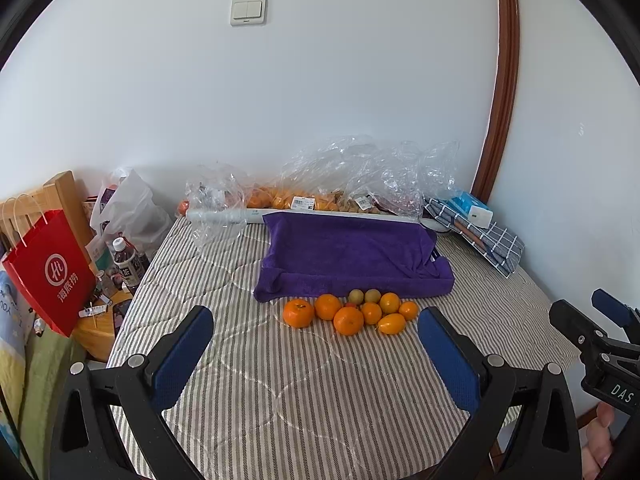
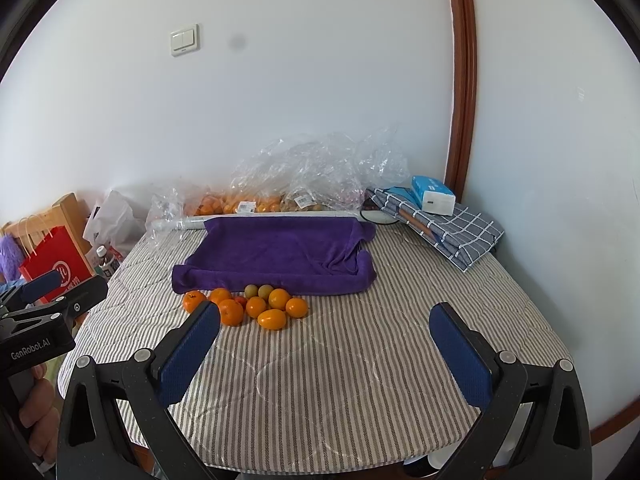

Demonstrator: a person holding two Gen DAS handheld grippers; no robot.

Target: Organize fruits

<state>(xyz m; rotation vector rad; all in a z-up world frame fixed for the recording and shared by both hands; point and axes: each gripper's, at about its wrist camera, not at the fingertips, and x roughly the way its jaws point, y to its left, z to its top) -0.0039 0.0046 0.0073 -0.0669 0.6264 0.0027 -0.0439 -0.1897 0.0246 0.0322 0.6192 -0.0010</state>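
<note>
No sorting is evident: the fruits (image 1: 349,312) lie clustered on the tabletop (image 1: 320,392) beside the purple towel (image 1: 352,256) (apparently lining a tray), with left tool (image 1: 316,344) and right tool (image 2: 325,340) spread wide and empty.

A home room: striped quilted table cover (image 1: 304,392), wall switch (image 1: 248,11).

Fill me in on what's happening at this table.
A person holds a two-finger gripper in each hand; the left gripper and the right gripper are both open, empty, and hovering over the striped tablecloth, short of the fruit. A cluster of oranges with two small greenish fruits sits loose in front of a tray draped in a purple towel. Nothing lies on the towel yet. More fruit waits in clear plastic bags by the wall.
</note>
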